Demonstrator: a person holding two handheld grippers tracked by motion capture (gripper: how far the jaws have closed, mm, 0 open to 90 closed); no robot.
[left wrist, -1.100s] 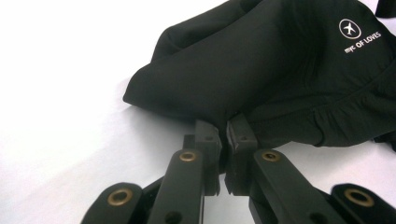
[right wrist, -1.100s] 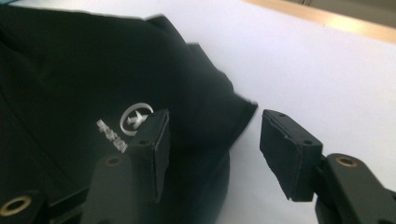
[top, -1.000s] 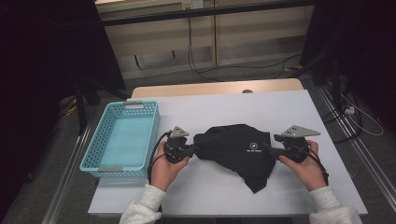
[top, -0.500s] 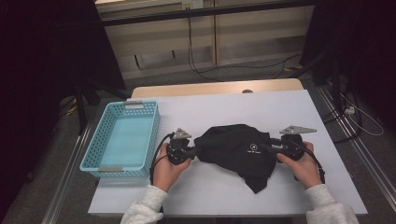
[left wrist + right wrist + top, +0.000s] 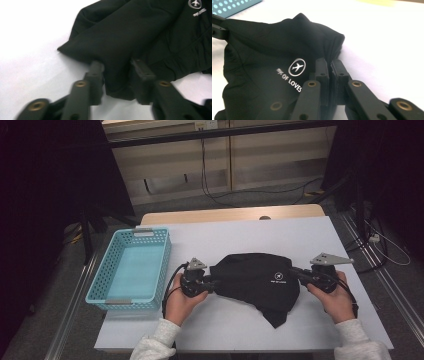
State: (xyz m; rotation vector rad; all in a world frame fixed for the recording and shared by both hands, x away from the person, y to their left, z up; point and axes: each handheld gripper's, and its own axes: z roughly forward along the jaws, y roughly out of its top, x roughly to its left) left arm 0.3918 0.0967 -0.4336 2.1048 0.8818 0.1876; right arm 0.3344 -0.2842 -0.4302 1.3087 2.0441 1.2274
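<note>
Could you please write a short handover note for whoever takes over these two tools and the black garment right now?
Left tool: jaws have just been opening, black garment fold between them, not pinched.
Right tool: jaws just closed, shut on the garment's other edge.
Garment lies bunched mid-table; blue basket stands left of it, nothing inside.
Done: right grip taken.
Left: likely re-grip on the left, then carry on handling the garment.

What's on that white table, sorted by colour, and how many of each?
Black: 1, the garment
Blue: 1, the basket
Black hand-held tongs: 2, left tongs and right tongs
Total: 4
</note>
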